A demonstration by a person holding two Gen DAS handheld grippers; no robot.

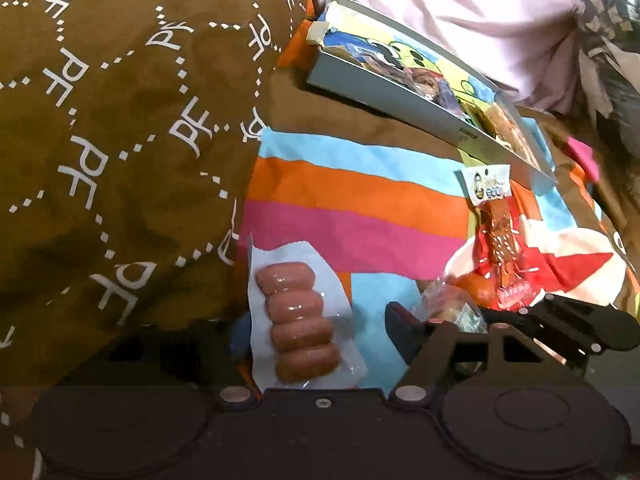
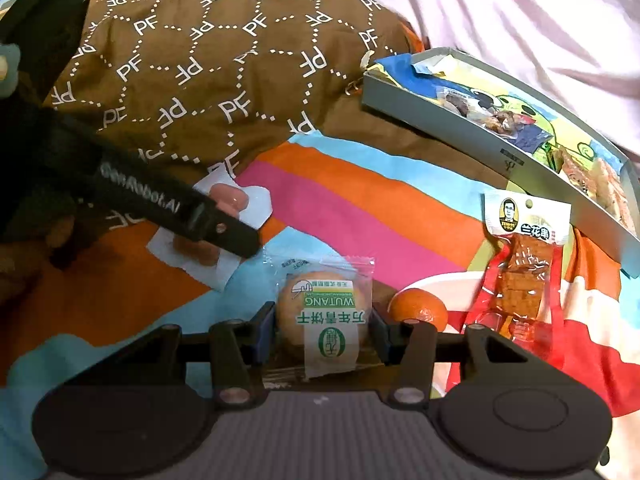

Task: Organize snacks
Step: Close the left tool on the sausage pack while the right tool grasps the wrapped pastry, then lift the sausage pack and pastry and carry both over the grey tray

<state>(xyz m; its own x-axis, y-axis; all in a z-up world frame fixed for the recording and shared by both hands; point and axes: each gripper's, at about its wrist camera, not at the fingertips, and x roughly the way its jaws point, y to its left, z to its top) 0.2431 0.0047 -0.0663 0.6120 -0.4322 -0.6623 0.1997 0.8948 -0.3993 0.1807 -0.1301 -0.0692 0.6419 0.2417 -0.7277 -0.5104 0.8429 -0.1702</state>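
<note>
Resting on a striped bedspread (image 2: pixel 360 196) (blue, orange, pink bands) are several snack packets; a brown quilt (image 2: pixel 192 80) printed with white "PF" letters lies bunched at far left.

Right gripper (image 2: pixel 324 328): clamped on a round biscuit packet (image 2: pixel 326 312), one blue pad against each side. Label reads "WUTANG" in green, upside down to the camera, with Chinese characters under it. Near end of the packet is hidden behind the gripper body.

Left gripper (image 1: pixel 316 320): fingers apart, nothing pressed between them. Its left finger is dark and hard to make out against the quilt. A clear sausage packet (image 1: pixel 298 324) lies between the fingers; whether either pad touches it I cannot tell. From the right wrist view one finger crosses the packet and hides its middle; "GenRobot.AI" is printed along that finger.

A mandarin (image 2: pixel 418 310) sits just right of the biscuit packet, partly cut off by the right finger. A red packet of brown dried tofu (image 2: pixel 520 280) lies further right, white header with a portrait and Chinese writing.

Grey tray (image 2: pixel 440 120) at far right holds small wrapped snacks over a cartoon liner; contents blurred, right end cut off.
</note>
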